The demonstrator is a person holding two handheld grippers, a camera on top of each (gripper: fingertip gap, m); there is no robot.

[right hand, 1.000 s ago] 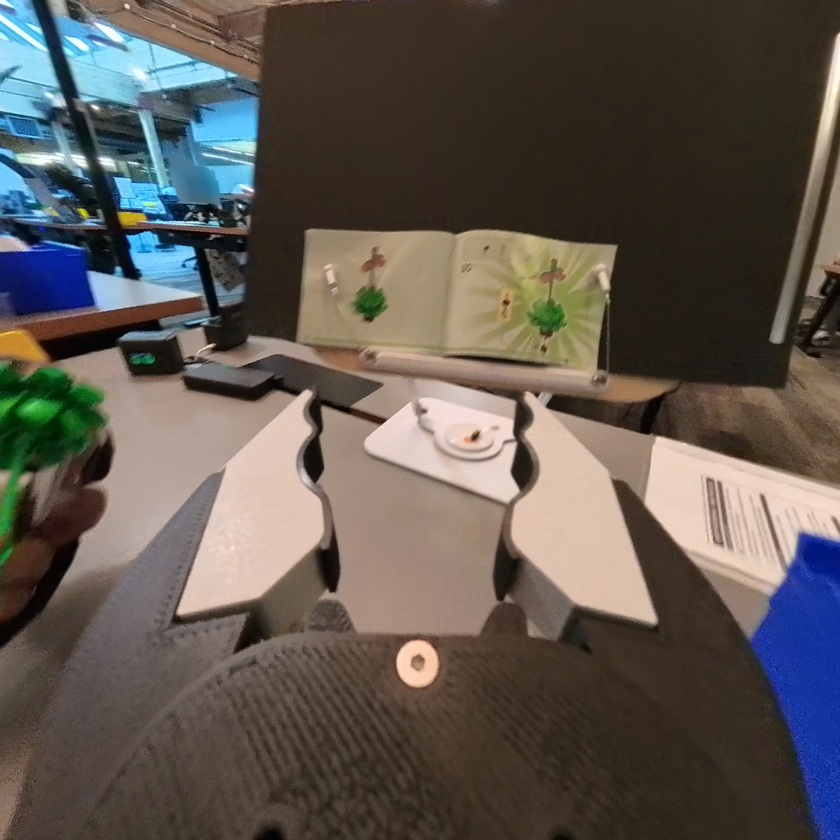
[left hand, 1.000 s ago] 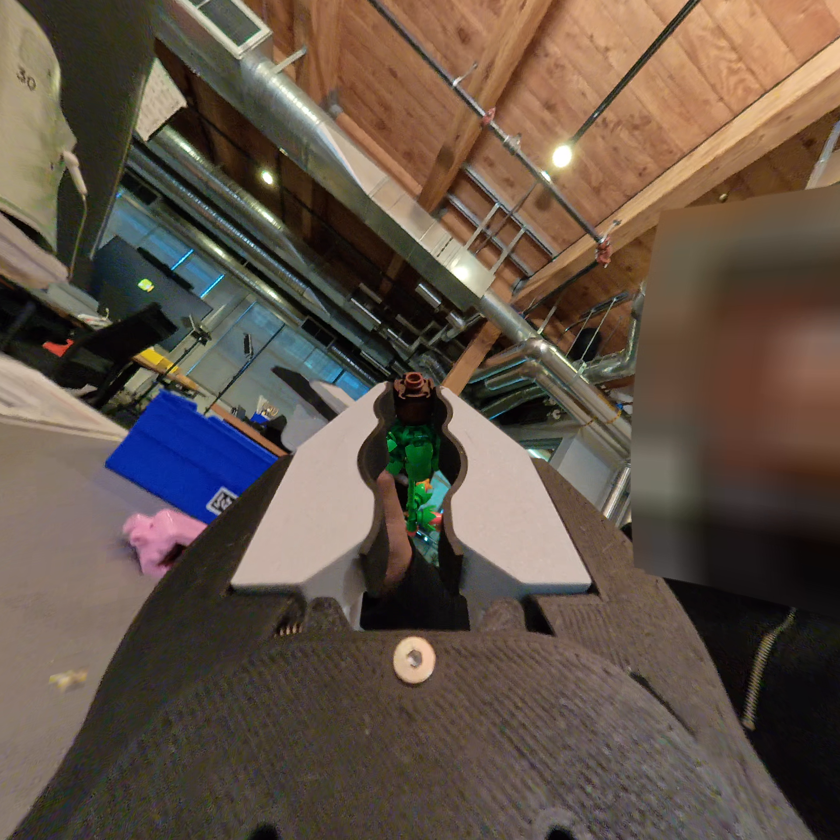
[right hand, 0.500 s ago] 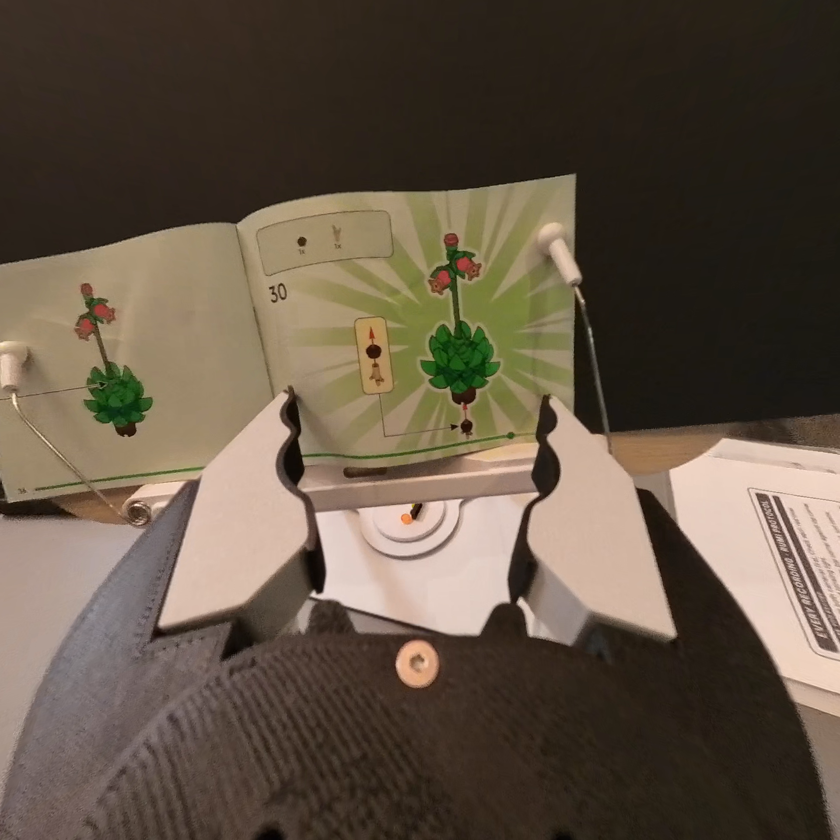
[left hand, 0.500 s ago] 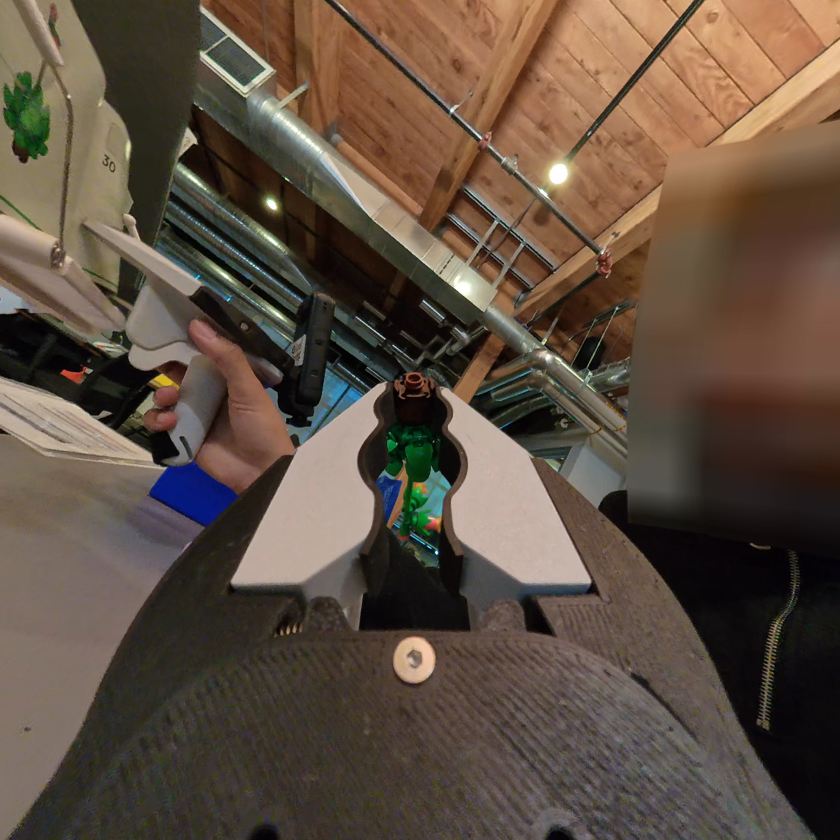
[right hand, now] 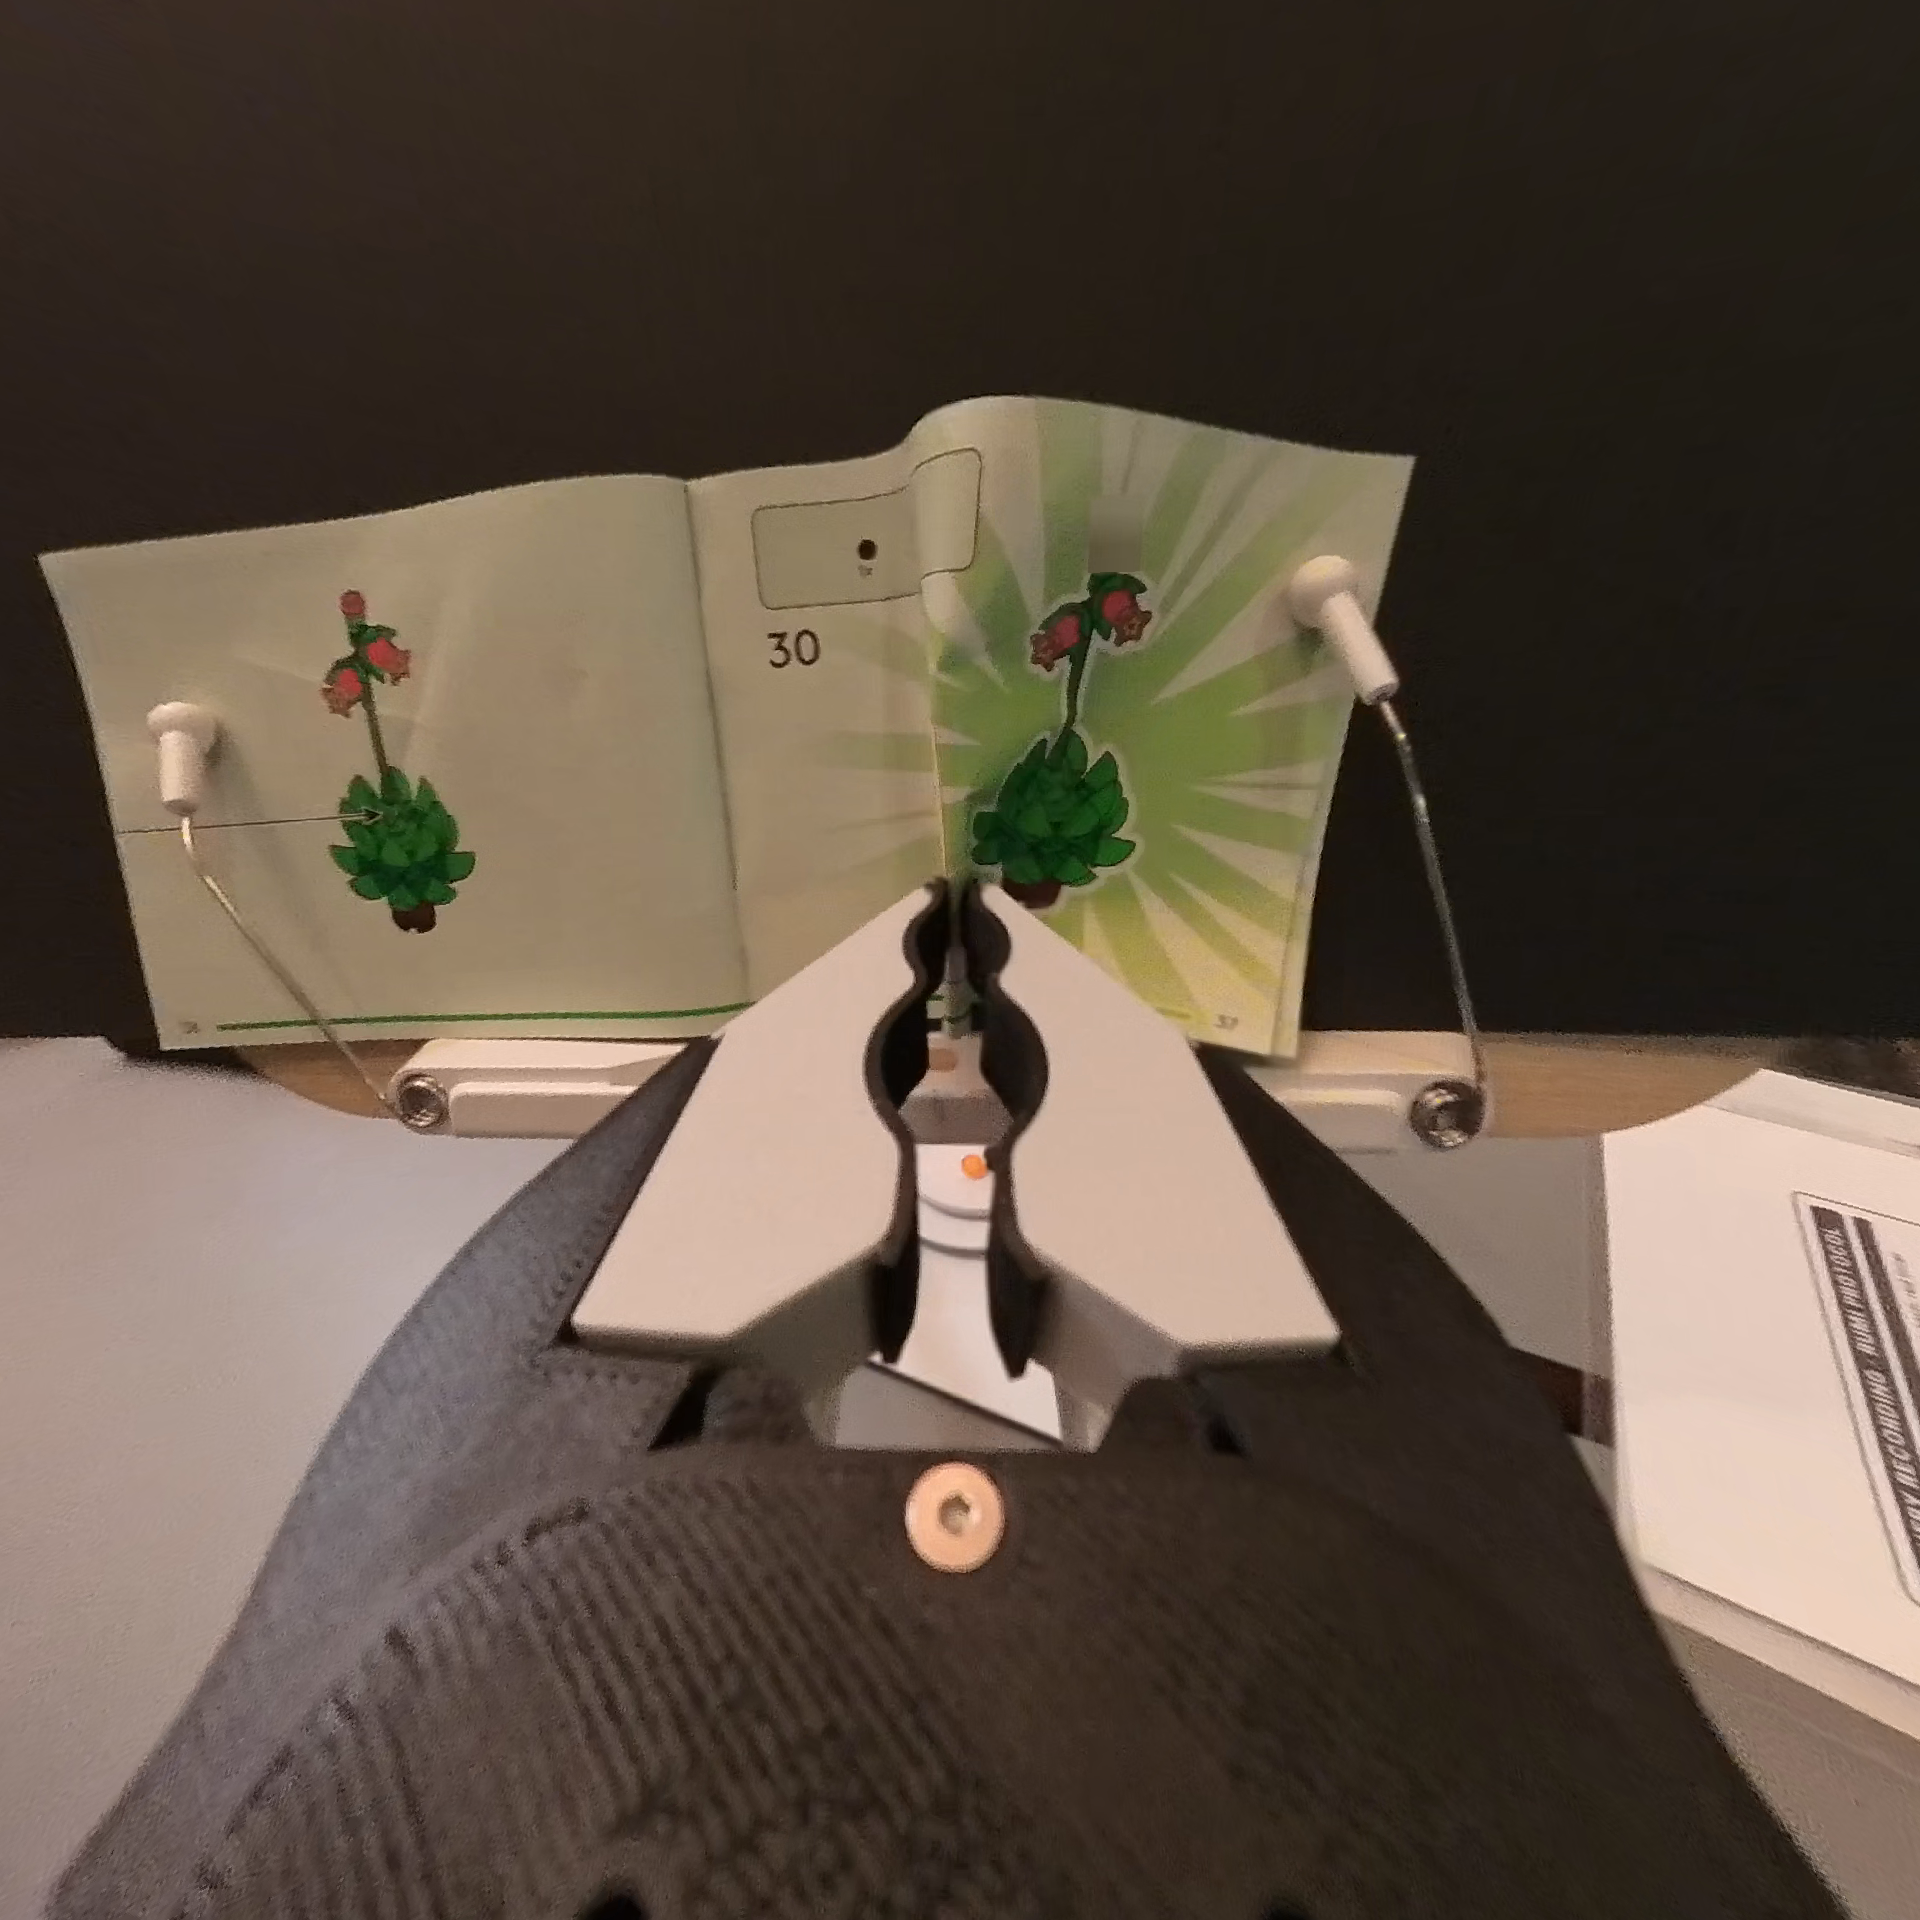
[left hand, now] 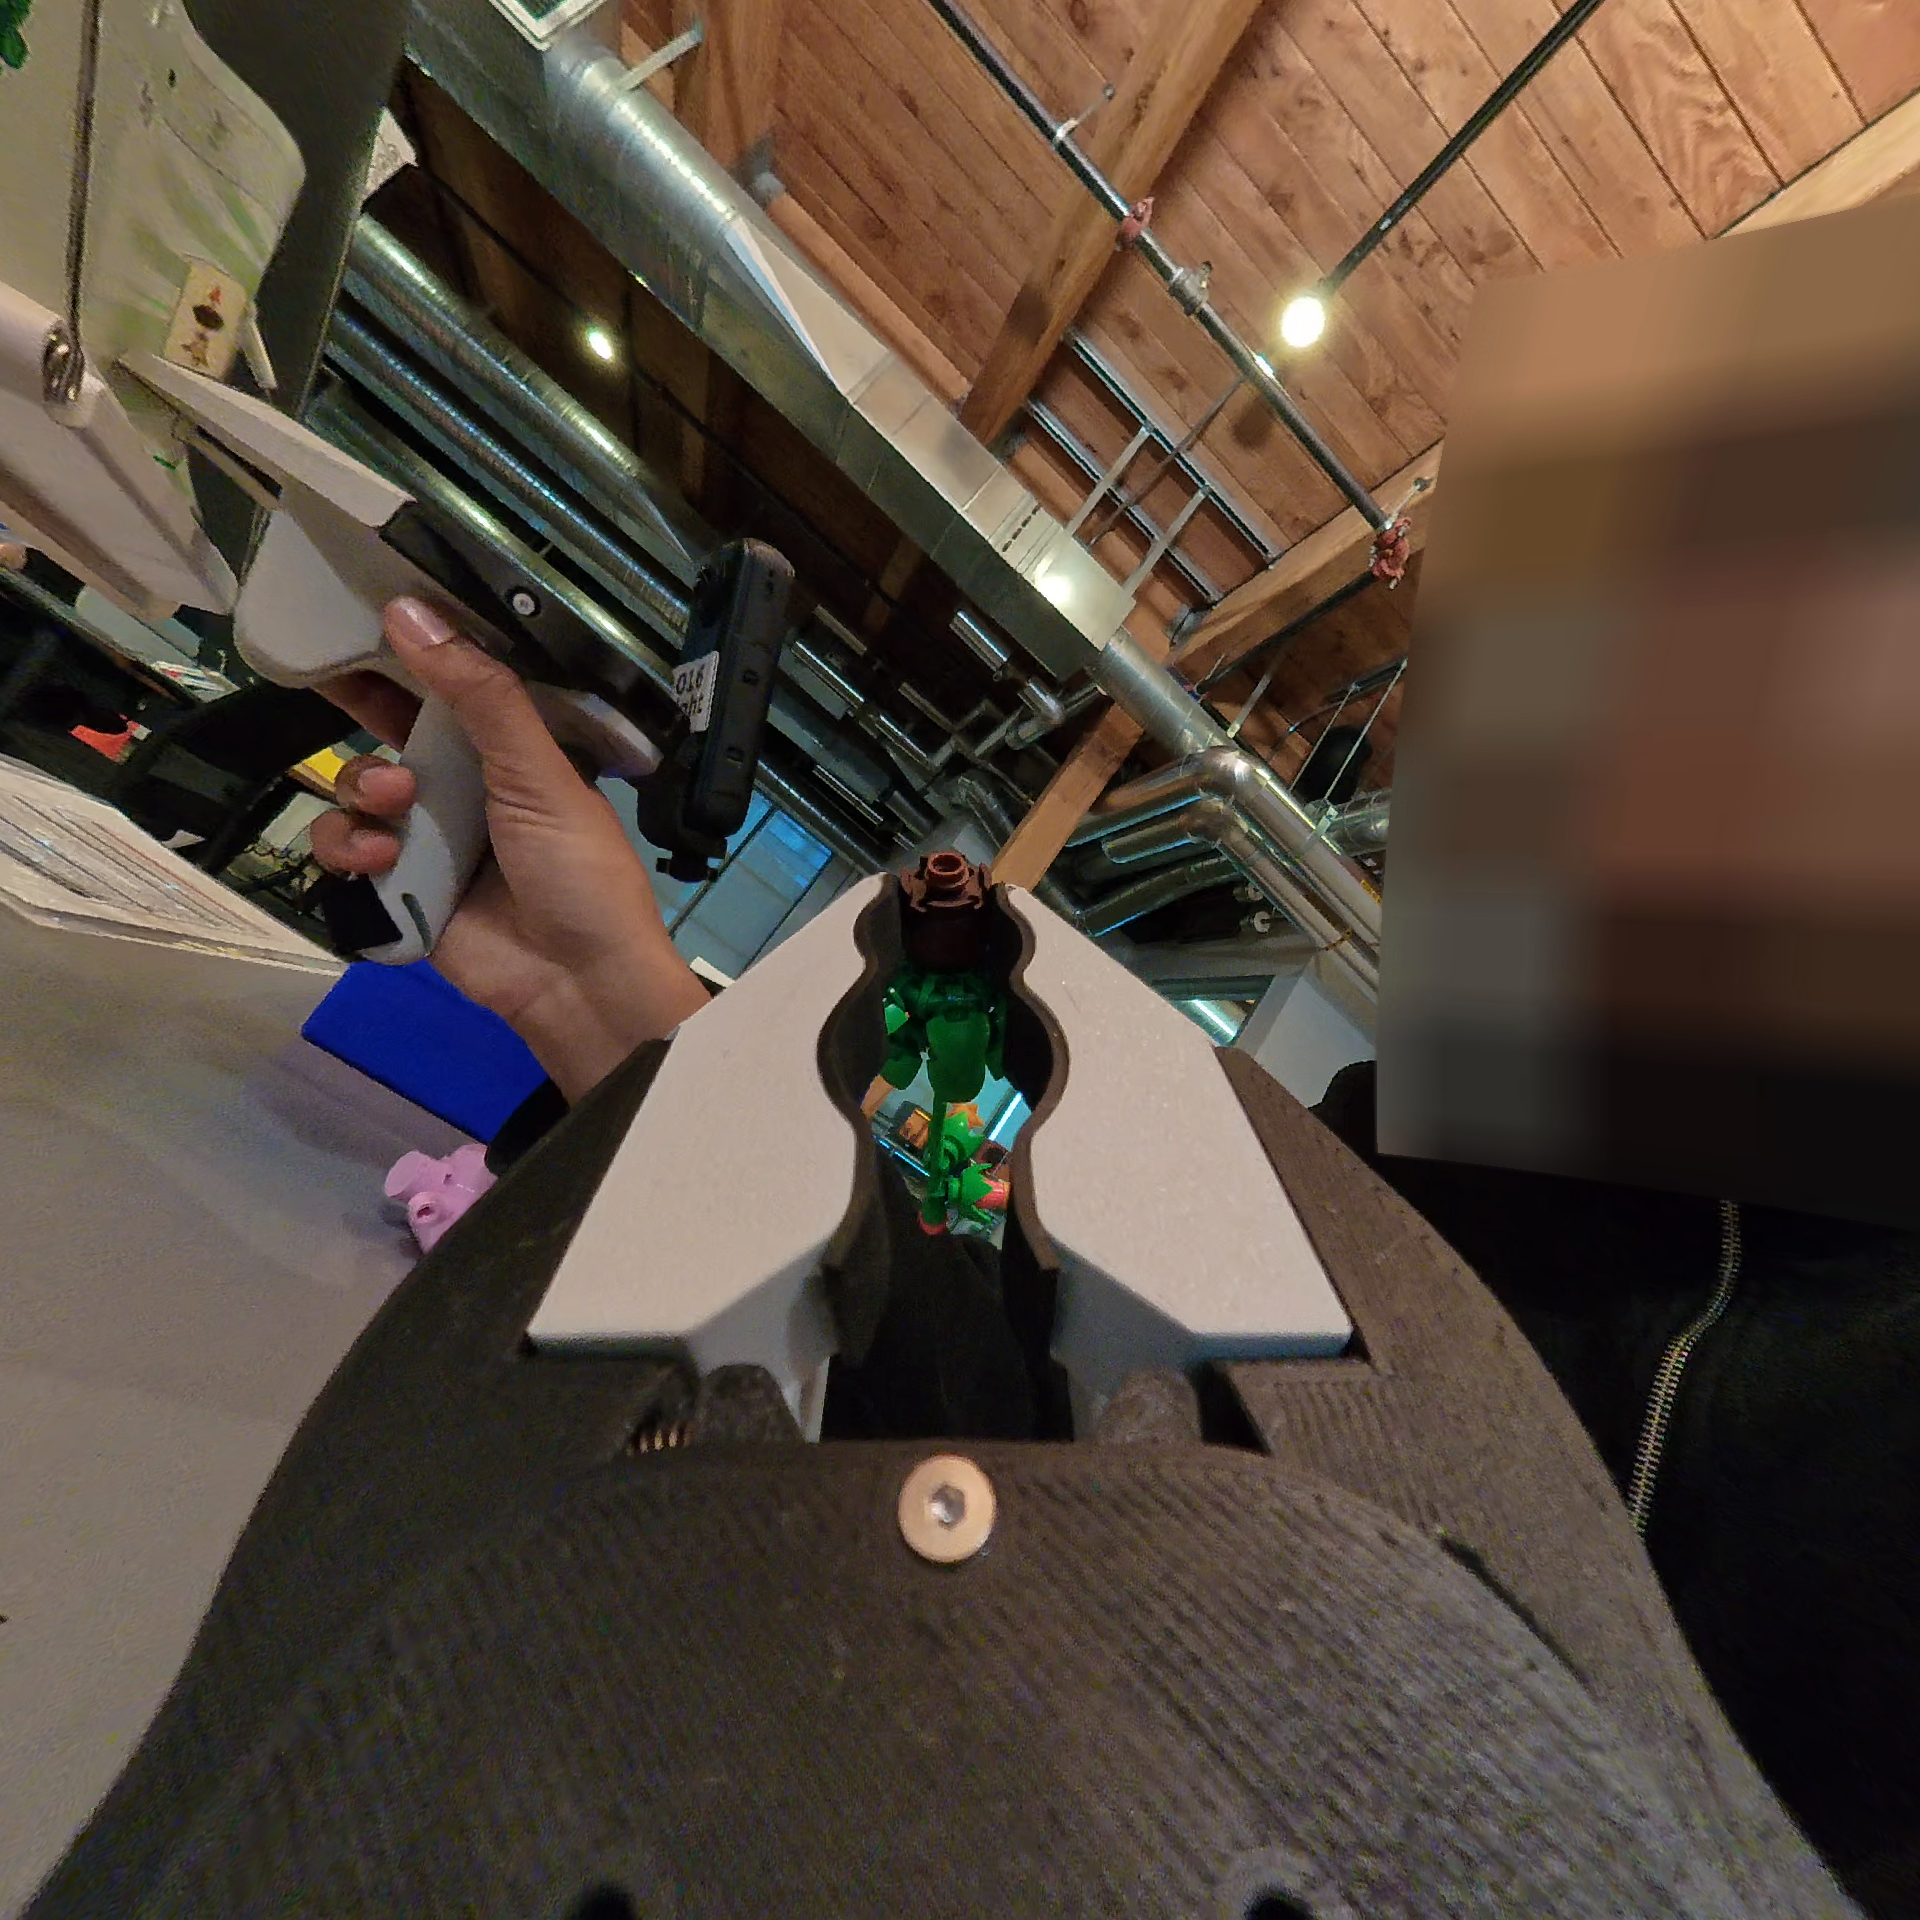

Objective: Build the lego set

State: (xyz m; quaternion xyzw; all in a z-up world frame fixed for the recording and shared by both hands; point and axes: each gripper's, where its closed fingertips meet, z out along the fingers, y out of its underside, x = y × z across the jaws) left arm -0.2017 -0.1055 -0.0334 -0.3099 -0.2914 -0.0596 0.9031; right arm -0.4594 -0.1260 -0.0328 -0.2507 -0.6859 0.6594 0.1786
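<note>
— Right wrist view first: what's the biggest thing?

— An instruction booklet (right hand: 436,769) propped on a stand at the back of the surface (right hand: 208,1195). The right gripper (right hand: 957,902) is pinched on the lower edge of its right-hand page (right hand: 1195,727), which curls up. Thin paper, easily torn; I'd grip near the edge, gently.

— And the model?

— In the left wrist view the left gripper (left hand: 943,914) is clamped on the lego plant (left hand: 945,1039) by its brown pot, held off the surface. Light, rigid, probably fragile at the leaves and stem; the pot looks the safest hold.
</note>
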